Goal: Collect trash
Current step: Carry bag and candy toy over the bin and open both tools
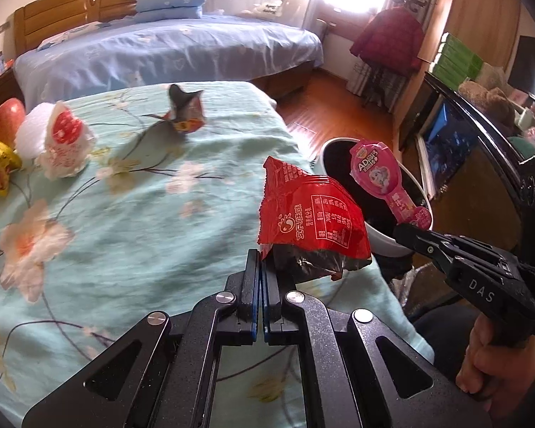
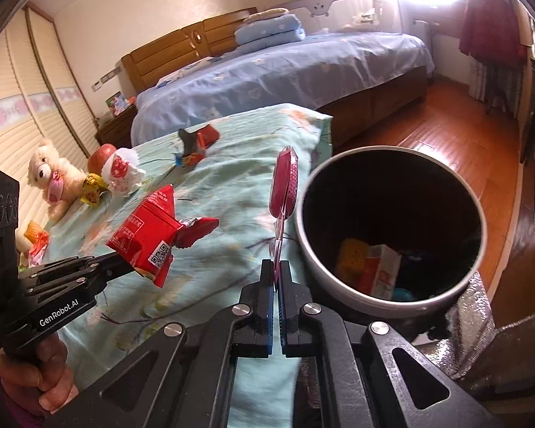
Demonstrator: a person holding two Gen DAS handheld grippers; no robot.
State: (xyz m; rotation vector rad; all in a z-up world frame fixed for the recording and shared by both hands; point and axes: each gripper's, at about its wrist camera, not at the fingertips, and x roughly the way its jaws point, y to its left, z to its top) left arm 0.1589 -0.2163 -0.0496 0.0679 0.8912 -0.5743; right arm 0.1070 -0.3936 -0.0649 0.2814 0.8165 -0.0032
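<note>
Right tool (image 2: 277, 267) beside bin (image 2: 342, 299); apple (image 2: 102, 155) behind.

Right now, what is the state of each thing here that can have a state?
Left tongs: shut on red snack wrapper, held in the air.
Right tongs: shut on pink lollipop package, upright beside the bin.
Trash bin: open, some trash inside.
Dark crumpled wrapper: lying on the floral cloth.
White wrapper: lying beside the apple.
</note>
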